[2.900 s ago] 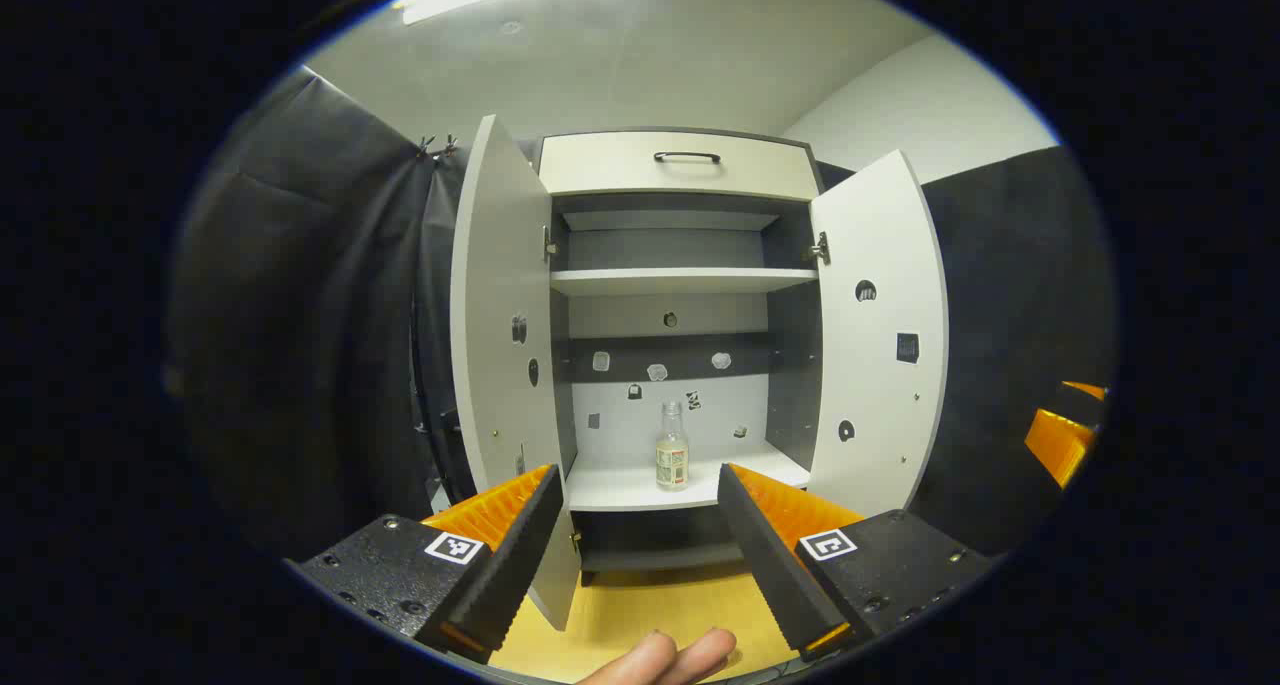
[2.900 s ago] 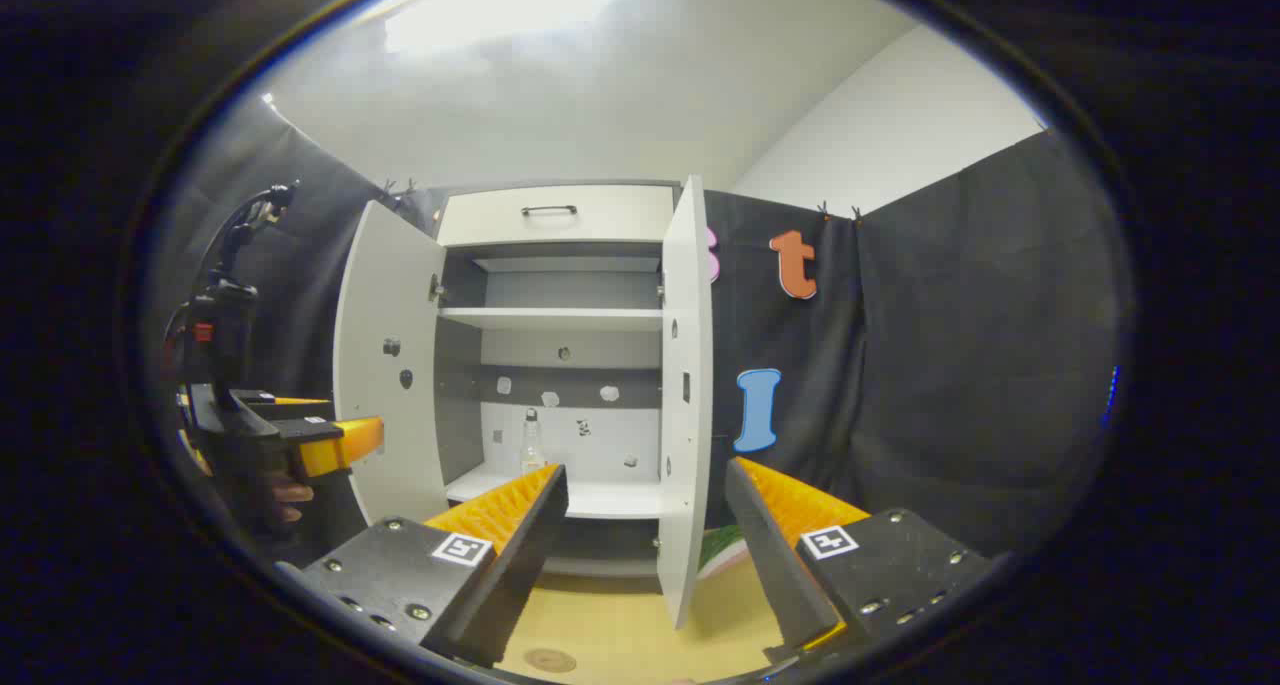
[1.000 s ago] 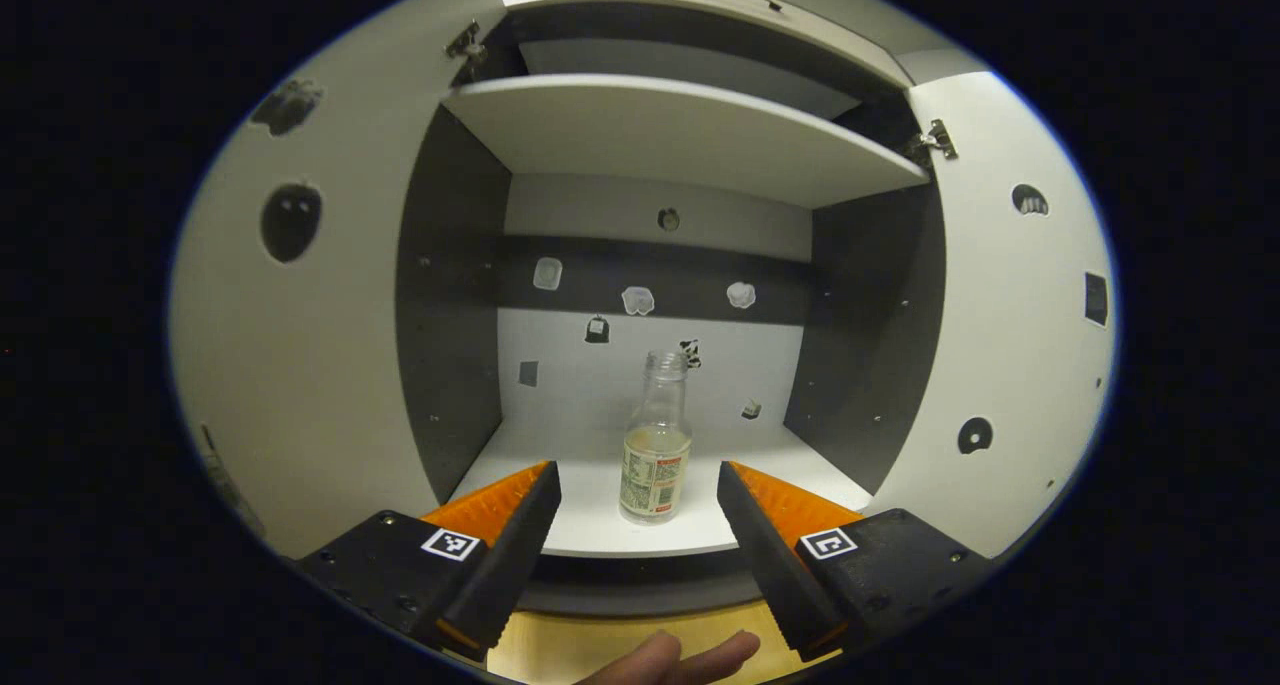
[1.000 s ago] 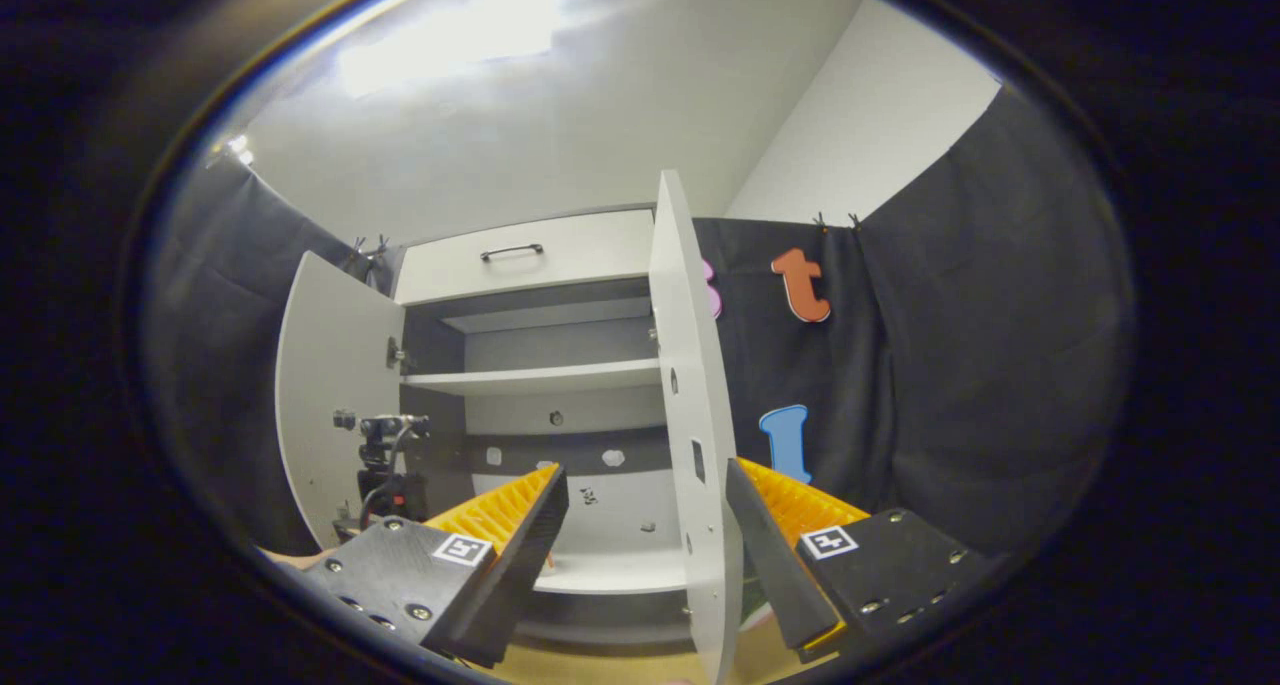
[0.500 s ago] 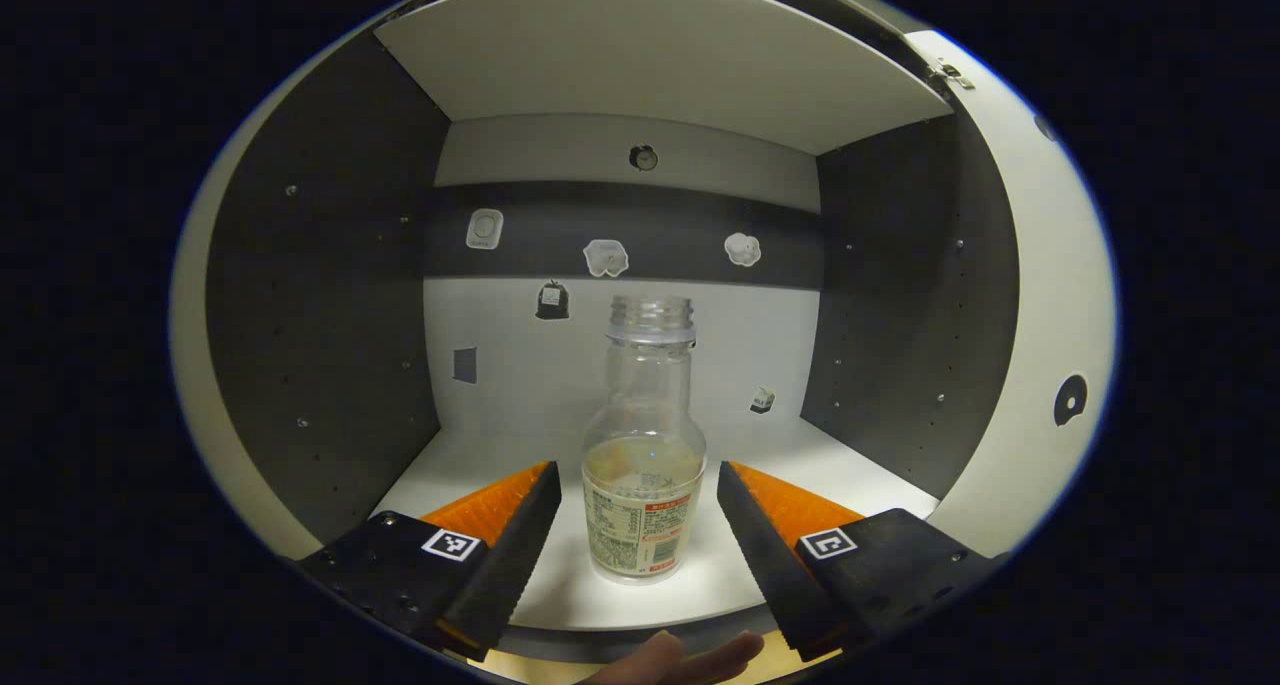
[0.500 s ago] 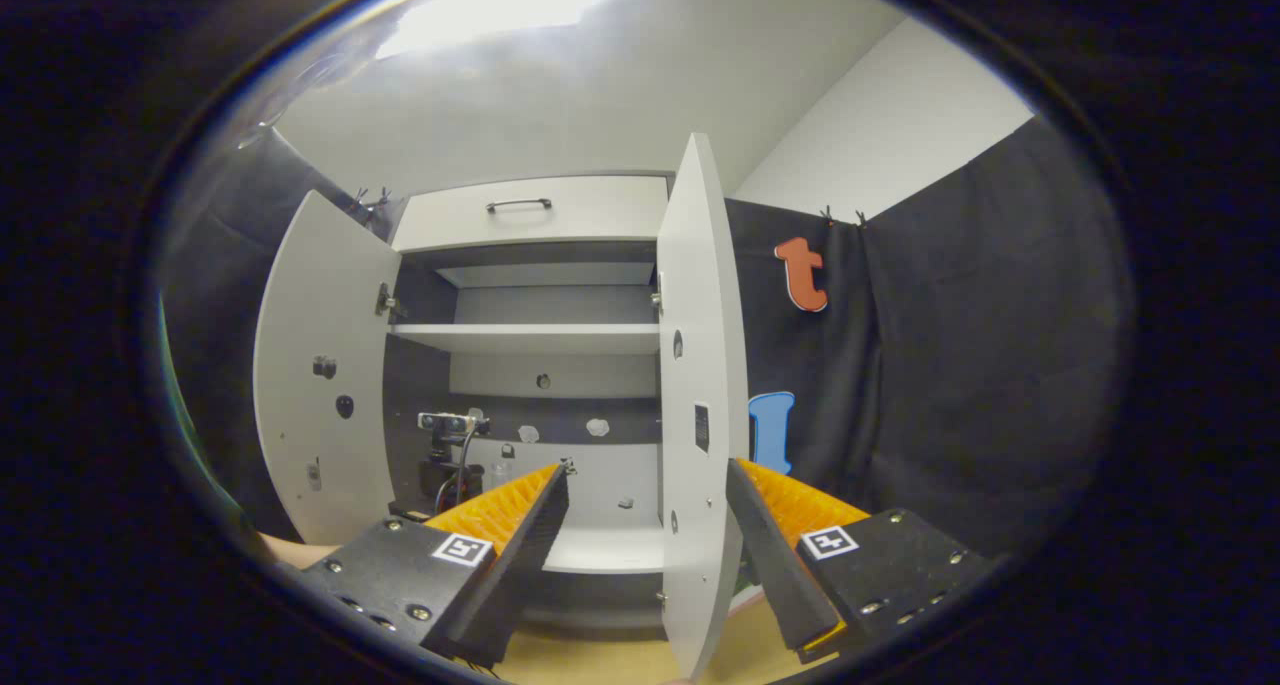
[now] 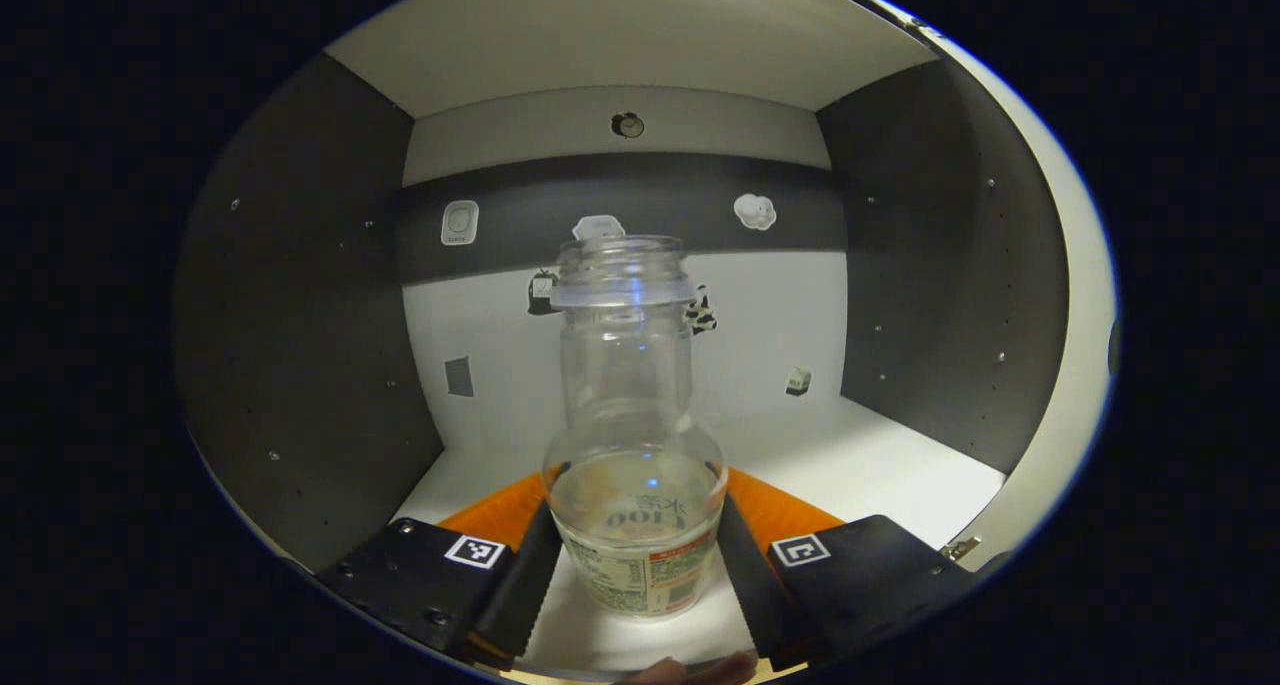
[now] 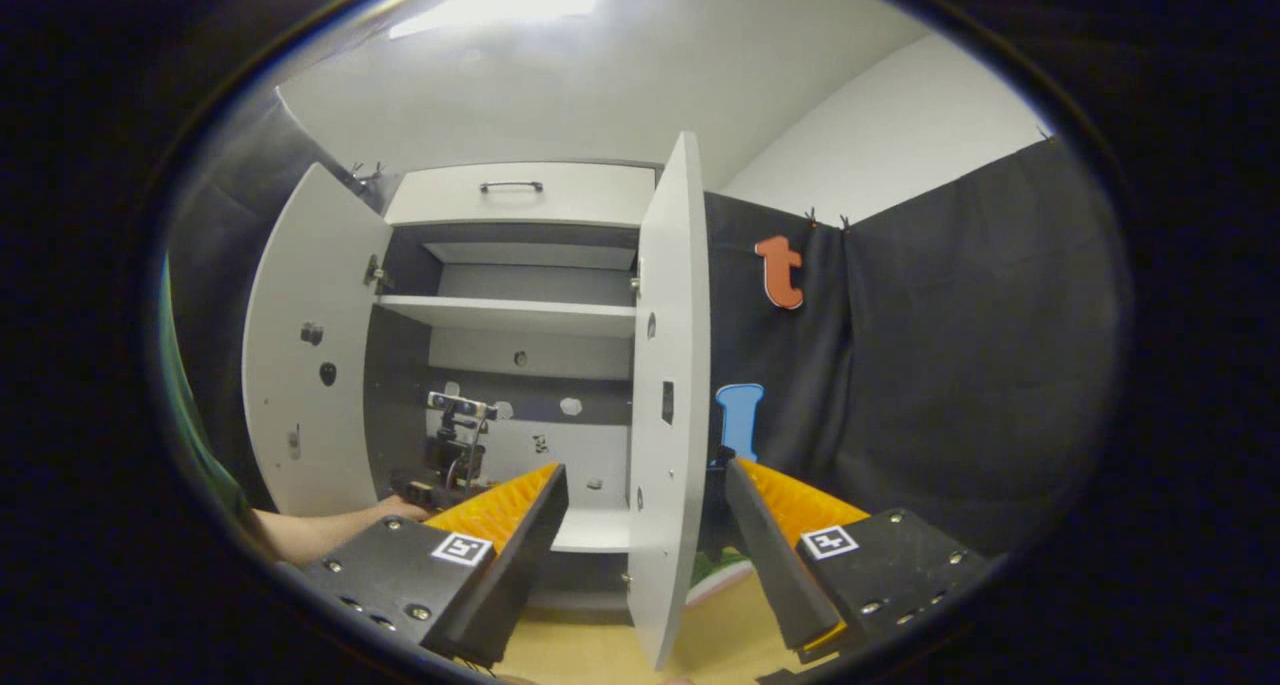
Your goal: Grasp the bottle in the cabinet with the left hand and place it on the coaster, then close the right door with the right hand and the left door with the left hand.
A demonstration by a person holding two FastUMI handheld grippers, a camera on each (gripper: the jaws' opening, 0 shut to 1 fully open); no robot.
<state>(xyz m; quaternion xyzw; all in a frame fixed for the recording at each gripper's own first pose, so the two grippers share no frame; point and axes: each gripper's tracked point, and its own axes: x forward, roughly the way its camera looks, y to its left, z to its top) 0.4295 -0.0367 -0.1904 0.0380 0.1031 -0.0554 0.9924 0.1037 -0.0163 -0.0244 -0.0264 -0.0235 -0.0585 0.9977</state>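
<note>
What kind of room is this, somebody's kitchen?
Probably not a real kitchen: more likely a staged recording booth. A white cabinet with both doors open stands against black cloth hung as a wall, a lone bottle on its shelf, and small stickers dot the back panel.

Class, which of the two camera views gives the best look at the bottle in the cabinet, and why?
The left gripper view: the bottle stands upright, close and central on the cabinet shelf, between the left gripper's jaws. In the right gripper view, the spot where it stands is hidden behind the right gripper.
</note>
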